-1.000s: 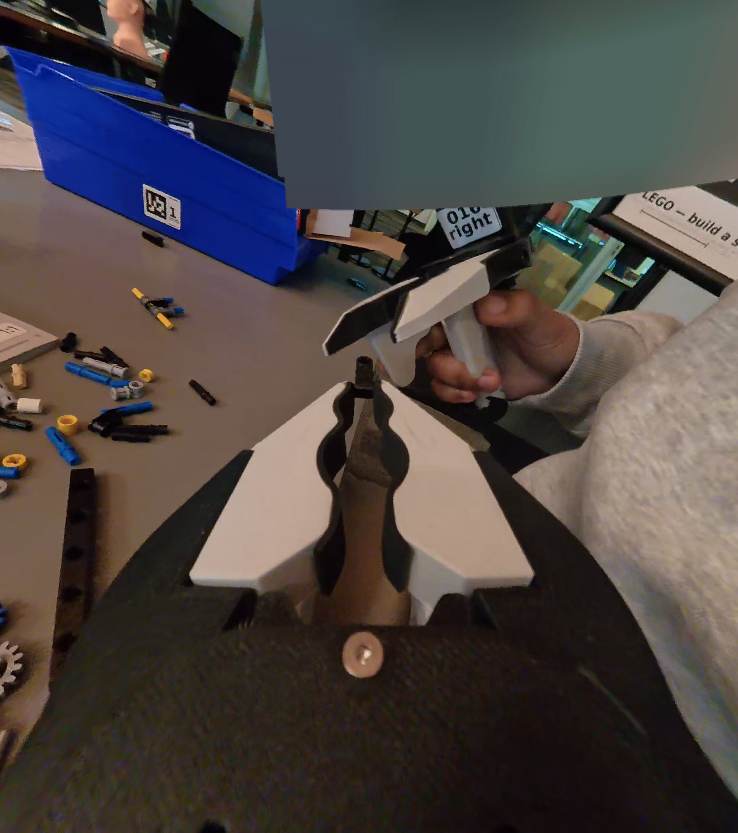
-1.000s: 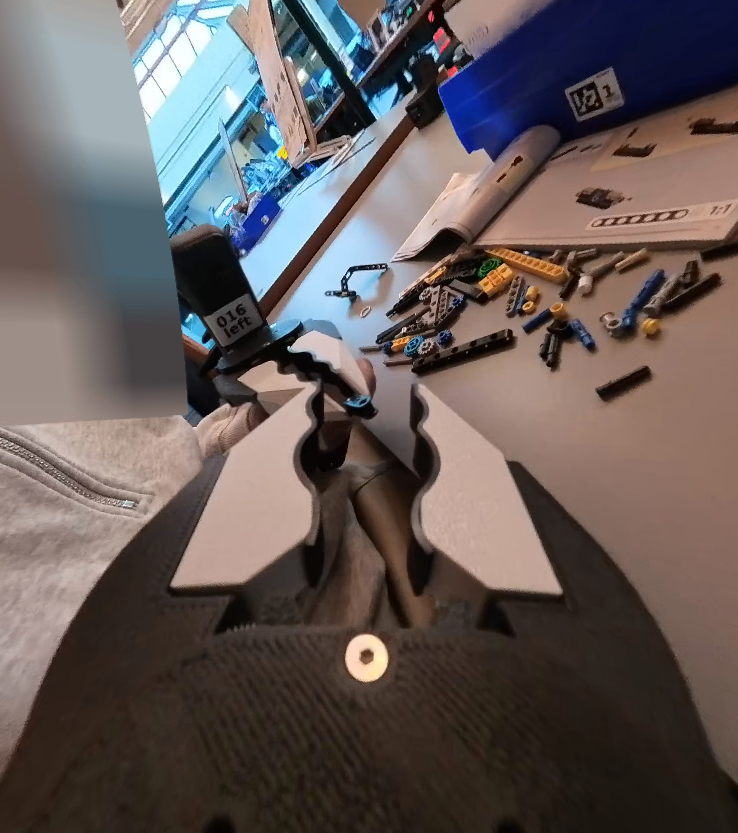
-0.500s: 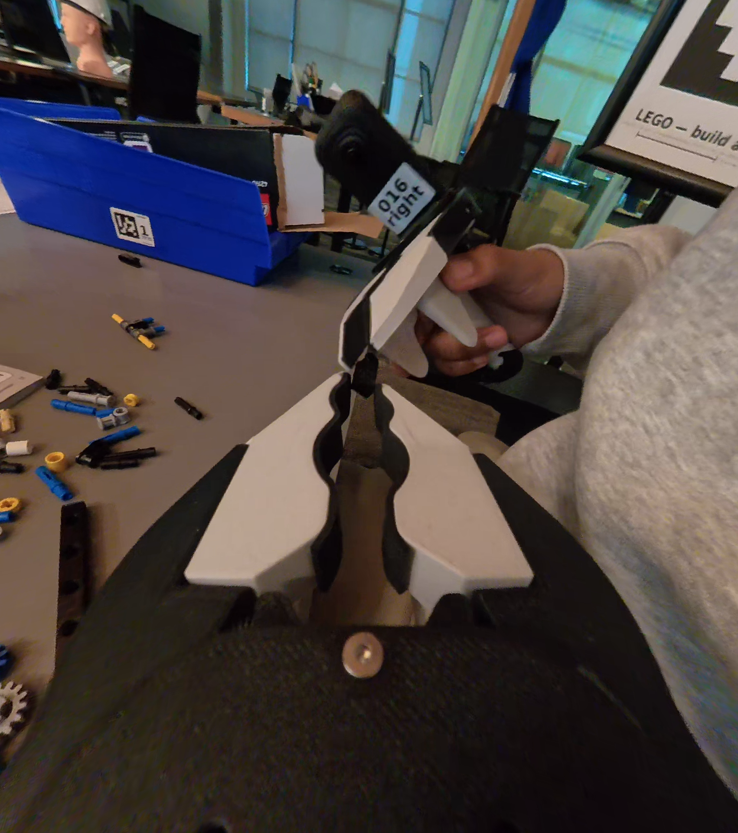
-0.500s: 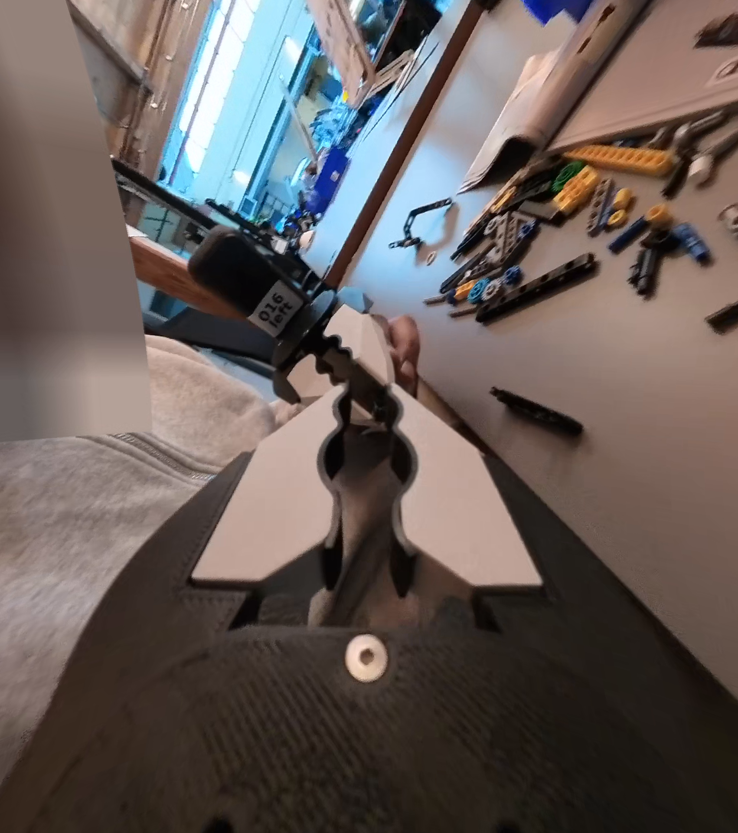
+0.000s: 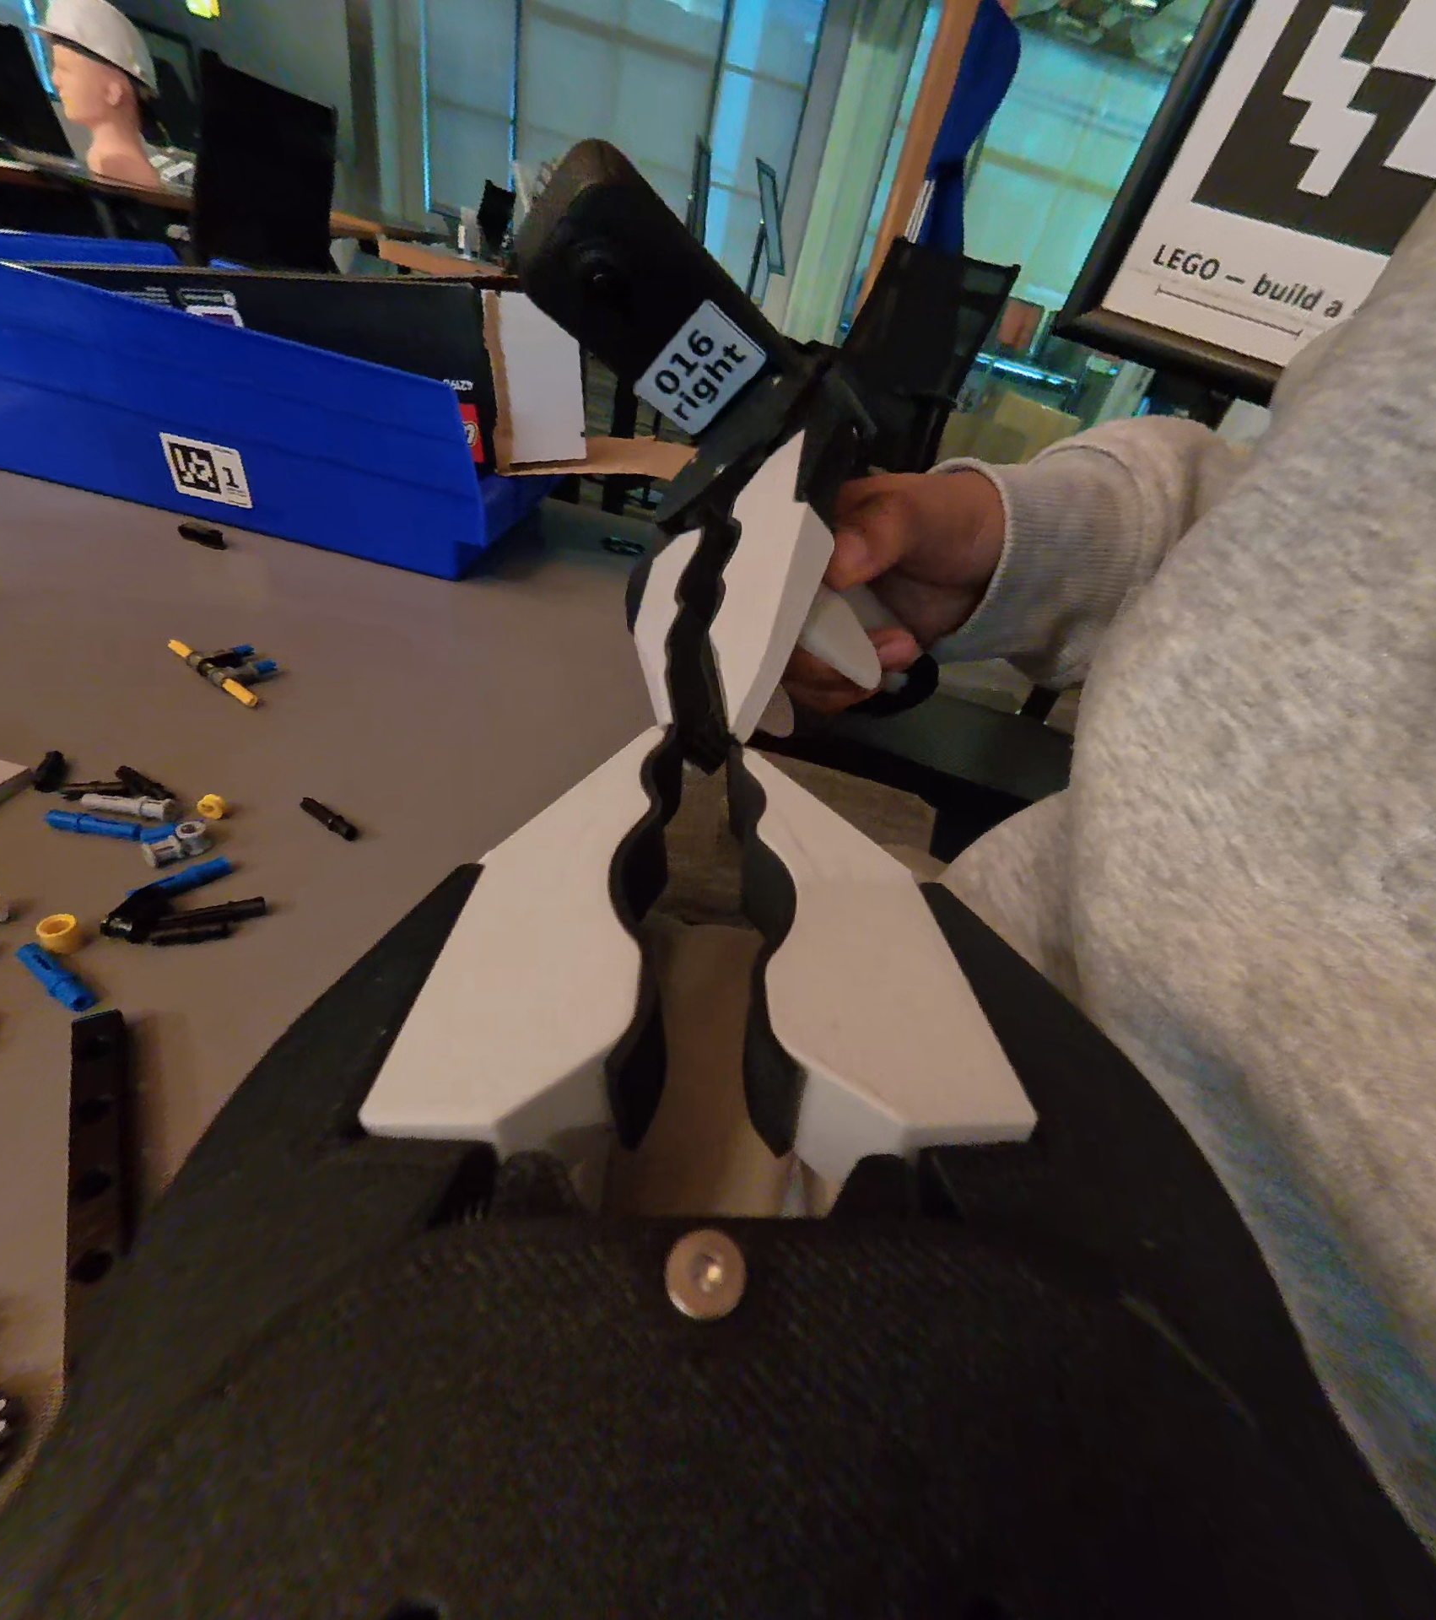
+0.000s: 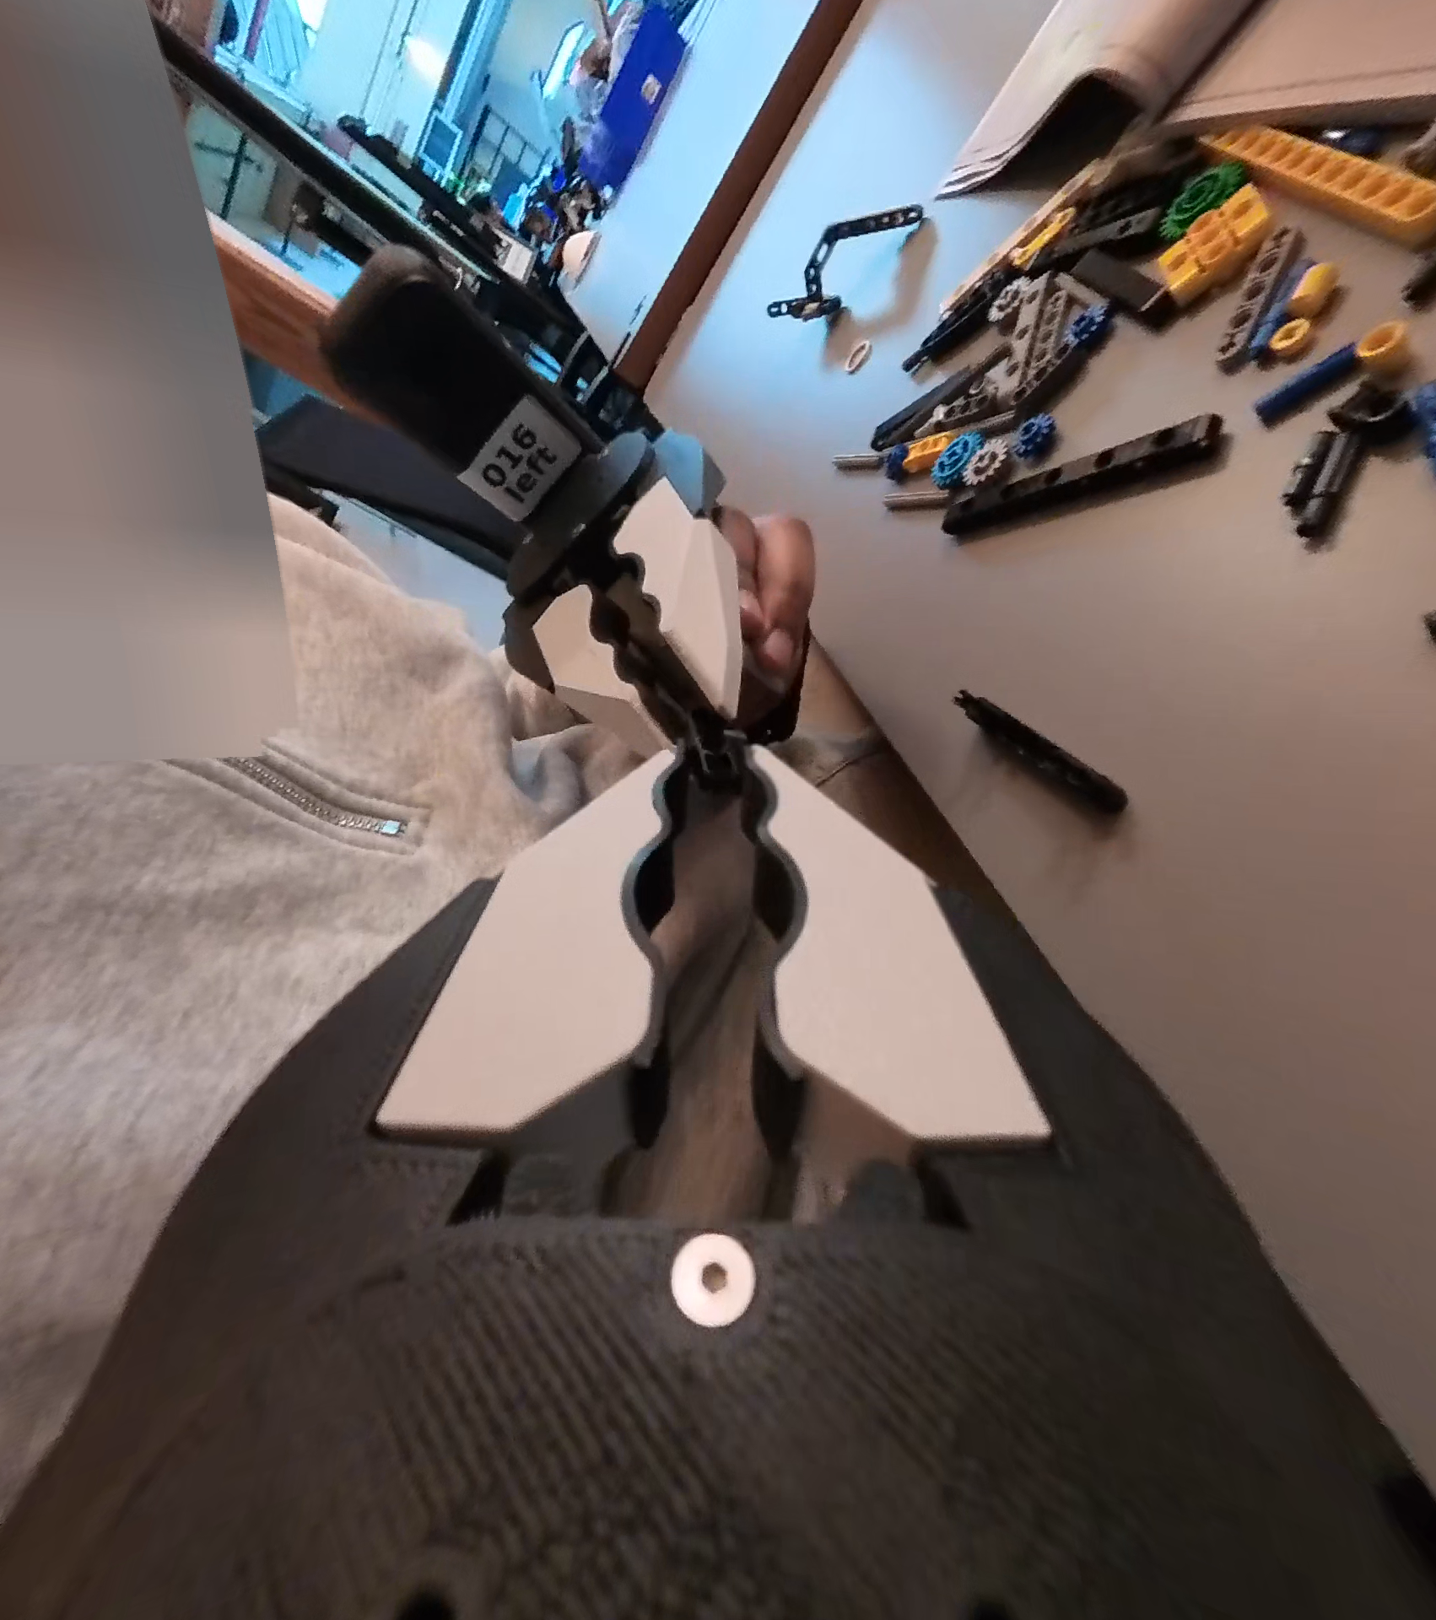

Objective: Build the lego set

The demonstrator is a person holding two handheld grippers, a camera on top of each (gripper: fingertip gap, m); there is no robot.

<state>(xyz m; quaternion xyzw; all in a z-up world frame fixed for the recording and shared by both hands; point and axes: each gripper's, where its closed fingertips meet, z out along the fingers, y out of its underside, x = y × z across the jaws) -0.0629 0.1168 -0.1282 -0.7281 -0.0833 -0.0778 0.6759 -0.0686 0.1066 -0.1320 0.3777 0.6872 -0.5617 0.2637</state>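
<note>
Tools (image 5: 701, 754) pinch small black pin (image 6: 707, 756) beside scattered parts (image 5: 145, 877).

The left gripper (image 5: 701, 754) and right gripper (image 5: 697, 732) meet tip to tip, both closed on a small black piece (image 5: 704, 747) above the grey table (image 5: 434, 666).

Blue bin (image 5: 259, 421), grey table (image 5: 434, 666), yellow beam (image 6: 1328, 180).

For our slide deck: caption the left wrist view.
Two shut grippers, left and right, meet tip to tip on a small black piece.
</note>
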